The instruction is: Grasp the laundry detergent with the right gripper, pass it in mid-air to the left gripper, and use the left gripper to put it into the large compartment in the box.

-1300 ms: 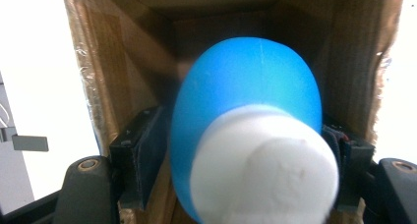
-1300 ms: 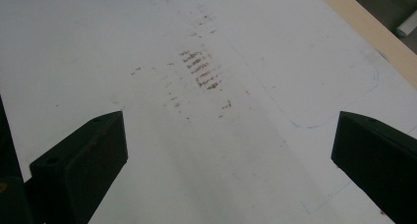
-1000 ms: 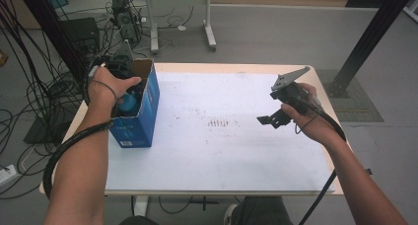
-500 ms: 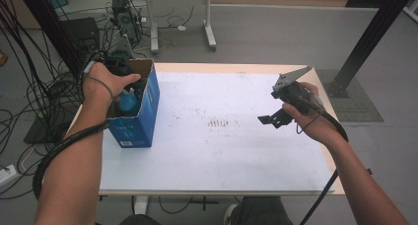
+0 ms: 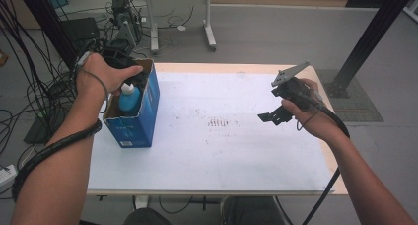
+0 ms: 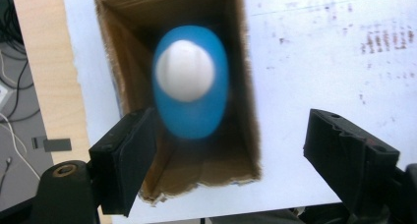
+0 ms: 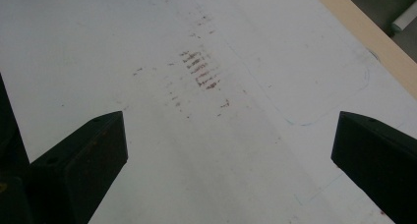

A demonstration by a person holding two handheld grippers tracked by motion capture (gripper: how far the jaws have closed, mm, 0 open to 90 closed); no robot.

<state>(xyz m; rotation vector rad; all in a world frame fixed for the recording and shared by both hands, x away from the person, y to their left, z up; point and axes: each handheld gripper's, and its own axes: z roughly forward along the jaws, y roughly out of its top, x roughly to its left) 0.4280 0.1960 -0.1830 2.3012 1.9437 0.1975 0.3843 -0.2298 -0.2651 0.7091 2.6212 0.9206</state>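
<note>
Your left gripper [image 6: 231, 155] has just been opening its jaws; they now stand spread above the blue plastic bottle with a white cap [image 6: 189, 81], not pinching it. The bottle stands inside the open blue cardboard box [image 5: 132, 129] at the counter's [image 5: 222, 156] left, so the drop looks done. Your right gripper [image 7: 228, 150] hovers with jaws spread, holding nothing.

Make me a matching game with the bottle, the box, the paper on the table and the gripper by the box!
Things:
1. bottle
2. cardboard box
3. white paper
4. left hand-held gripper

Descriptions:
A. marked with reddish smudges
B. open top, blue outside
C. jaws apart, above the box
D. blue with a white cap, standing in the box

Pairs: 1-D, 2-B, 3-A, 4-C
</note>
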